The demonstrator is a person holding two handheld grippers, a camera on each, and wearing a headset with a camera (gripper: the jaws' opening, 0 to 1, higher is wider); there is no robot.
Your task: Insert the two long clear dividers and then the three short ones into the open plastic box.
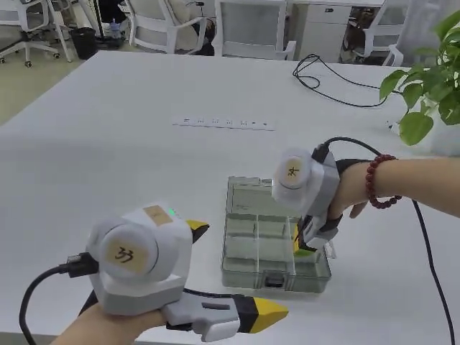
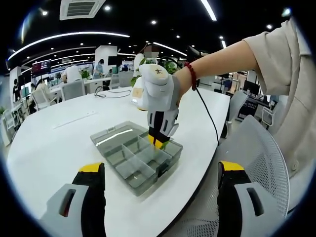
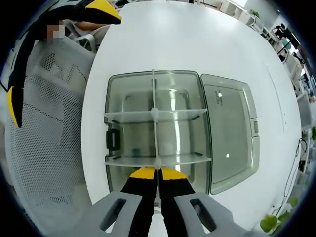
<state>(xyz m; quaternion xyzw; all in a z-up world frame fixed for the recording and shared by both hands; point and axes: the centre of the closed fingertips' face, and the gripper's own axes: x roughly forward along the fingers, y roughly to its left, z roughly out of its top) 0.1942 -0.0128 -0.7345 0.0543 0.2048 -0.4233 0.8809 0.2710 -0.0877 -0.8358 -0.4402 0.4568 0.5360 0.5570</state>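
Seating the third short divider (image 3: 157, 182) looks to us like the step in hand. The right tool (image 3: 158, 173) has its jaws pressed together on that thin clear strip and points down into the right end section of the plastic box (image 3: 107, 123). Inside the box we see the two long dividers (image 3: 180, 114) standing across it from the near wall to the far wall. Two short dividers (image 3: 153, 94) stand in one line, one in the left section and one in the middle. We therefore judge four of the five pieces placed and this one the last. Whether the held strip has already reached the bottom of its slots we cannot tell. The next move, as we see it, calls for a straight push down with the strip upright and in line with the other two, so that its ends run into the grooves of the right wall and the right long divider. After that the jaws should part gently and rise clear without dragging the strip back out. The box's lid (image 3: 229, 133) lies folded open on the far side. The box sits on the white desk (image 1: 144, 144), right of the middle and close to the near edge. Our left tool (image 2: 160, 167) hovers at the near left, well apart from the box, its jaws wide apart and holding nothing. It could come in to steady the box if the push makes it slide.
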